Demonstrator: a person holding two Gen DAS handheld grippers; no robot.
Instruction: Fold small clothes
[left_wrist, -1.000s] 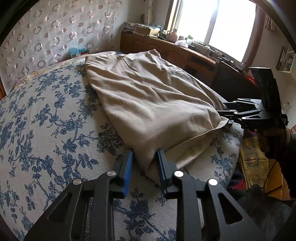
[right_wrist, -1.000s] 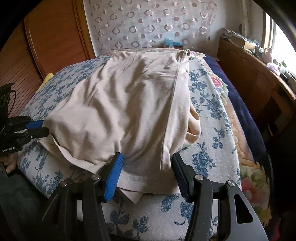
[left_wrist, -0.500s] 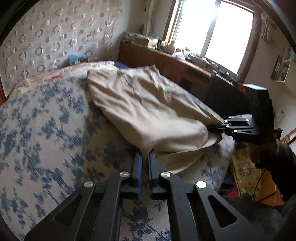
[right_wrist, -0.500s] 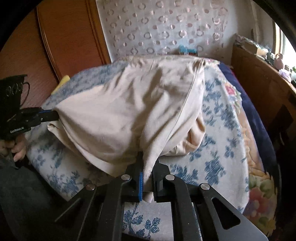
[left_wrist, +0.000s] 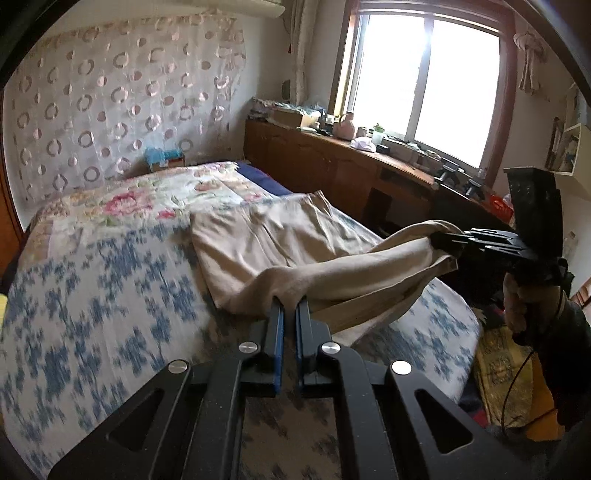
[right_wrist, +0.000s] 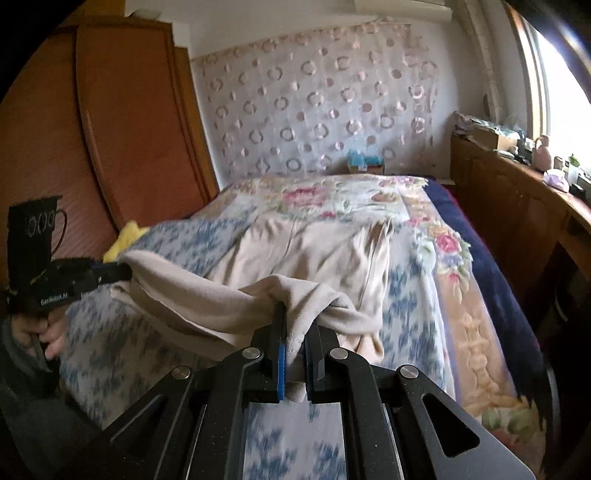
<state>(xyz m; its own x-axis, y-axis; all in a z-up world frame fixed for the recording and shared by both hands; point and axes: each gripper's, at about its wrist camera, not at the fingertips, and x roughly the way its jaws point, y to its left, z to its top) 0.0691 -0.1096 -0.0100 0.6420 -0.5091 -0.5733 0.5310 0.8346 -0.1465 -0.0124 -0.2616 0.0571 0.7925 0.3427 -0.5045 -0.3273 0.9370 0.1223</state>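
A beige garment lies on the blue-flowered bed cover, its near edge raised off the bed and stretched between both grippers. My left gripper is shut on one near corner of the cloth. My right gripper is shut on the other near corner, with fabric bunched between its blue pads. In the left wrist view the right gripper shows at the right, cloth hanging from it. In the right wrist view the left gripper shows at the left, held by a hand.
The bed has a flowered quilt at its far end and a dark blue blanket along the window side. A wooden cabinet with clutter runs under the window. A wooden wardrobe stands left. A yellow item lies by the bed's edge.
Both grippers went from open around the garment's near edge to shut on its corners. They have since lifted the edge and drawn it back; the cloth now covers less of the bed.
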